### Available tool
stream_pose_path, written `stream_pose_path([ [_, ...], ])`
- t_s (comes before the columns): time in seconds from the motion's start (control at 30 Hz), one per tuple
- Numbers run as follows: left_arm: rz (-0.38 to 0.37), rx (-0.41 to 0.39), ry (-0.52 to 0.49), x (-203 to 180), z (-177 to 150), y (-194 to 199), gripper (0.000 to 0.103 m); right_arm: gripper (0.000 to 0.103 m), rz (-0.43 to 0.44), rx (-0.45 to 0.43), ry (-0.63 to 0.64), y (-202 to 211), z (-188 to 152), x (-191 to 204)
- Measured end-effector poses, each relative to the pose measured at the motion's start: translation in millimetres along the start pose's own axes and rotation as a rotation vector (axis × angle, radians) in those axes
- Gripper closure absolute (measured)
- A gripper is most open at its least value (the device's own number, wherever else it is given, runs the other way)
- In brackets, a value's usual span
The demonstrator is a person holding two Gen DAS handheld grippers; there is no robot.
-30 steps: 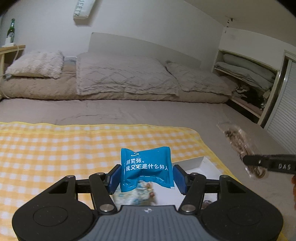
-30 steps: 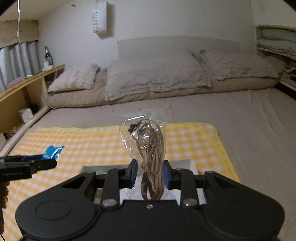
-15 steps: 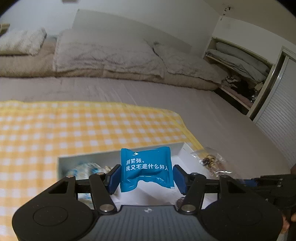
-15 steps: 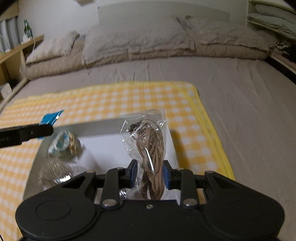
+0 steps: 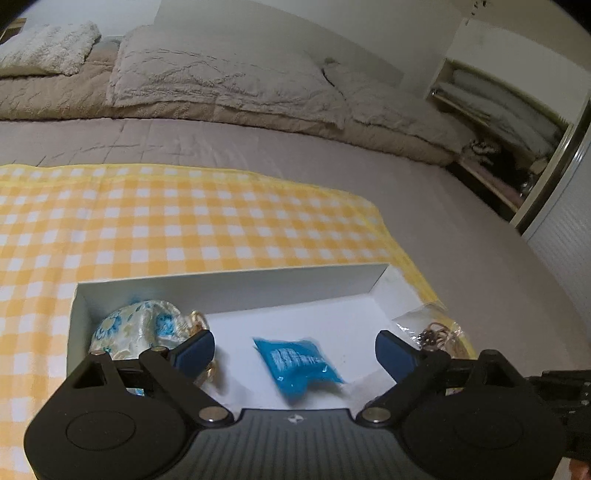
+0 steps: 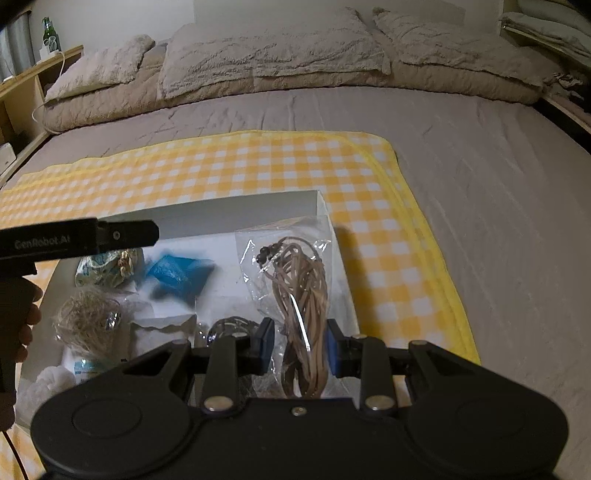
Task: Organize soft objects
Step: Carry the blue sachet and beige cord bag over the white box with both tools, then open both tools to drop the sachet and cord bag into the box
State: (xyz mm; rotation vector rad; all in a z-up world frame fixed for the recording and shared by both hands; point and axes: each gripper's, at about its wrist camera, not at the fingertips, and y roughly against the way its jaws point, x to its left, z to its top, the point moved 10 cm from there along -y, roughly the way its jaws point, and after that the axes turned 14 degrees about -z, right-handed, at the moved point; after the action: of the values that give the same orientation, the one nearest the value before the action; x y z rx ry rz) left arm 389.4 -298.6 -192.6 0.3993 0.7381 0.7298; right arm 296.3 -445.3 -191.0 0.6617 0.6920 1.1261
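A white box (image 5: 236, 282) sits on a yellow checked cloth (image 5: 184, 218) on the bed. My left gripper (image 5: 293, 349) is open above it, and a blurred blue packet (image 5: 299, 363) is in the box below the jaws. My right gripper (image 6: 298, 345) is shut on a clear bag of tan cord (image 6: 301, 295) over the box's right end (image 6: 317, 205). The blue packet (image 6: 179, 275) also shows in the right wrist view, under the left gripper's finger (image 6: 125, 234). A floral pouch (image 5: 138, 328) lies at the box's left end.
The box also holds a pale fibre bundle (image 6: 86, 321) and a dark coiled item in a bag (image 6: 231, 326). Grey pillows (image 6: 273, 59) line the head of the bed. A shelf with a green bottle (image 6: 50, 31) stands at the left. Open shelving (image 5: 502, 110) is at the right.
My left gripper opened and let go of the blue packet, which dropped into the box. Both grippers moved down closer to the box; the right one still holds the cord bag.
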Motion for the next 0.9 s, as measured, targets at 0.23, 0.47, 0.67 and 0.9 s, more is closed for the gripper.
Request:
stream_pose_path([
  [0.23,0.006,0.05,-0.051,-3.0,-9.0,1.8,0.008,0.072,-0.02,0.049,0.003,-12.1,-10.9,-5.5],
  [0.47,0.024,0.103,-0.096,-6.6,-18.7,4.8,0.003,0.037,-0.012,0.146,0.091,-17.4,-32.7,4.2],
  [0.67,0.041,0.117,-0.112,-7.3,-20.3,12.7,0.0,0.028,0.005,0.121,0.089,-6.5,-27.1,4.5],
  [0.9,0.049,0.106,-0.133,-13.9,-16.9,27.8,0.0,0.025,-0.026,0.08,0.057,4.1,-17.7,-6.9],
])
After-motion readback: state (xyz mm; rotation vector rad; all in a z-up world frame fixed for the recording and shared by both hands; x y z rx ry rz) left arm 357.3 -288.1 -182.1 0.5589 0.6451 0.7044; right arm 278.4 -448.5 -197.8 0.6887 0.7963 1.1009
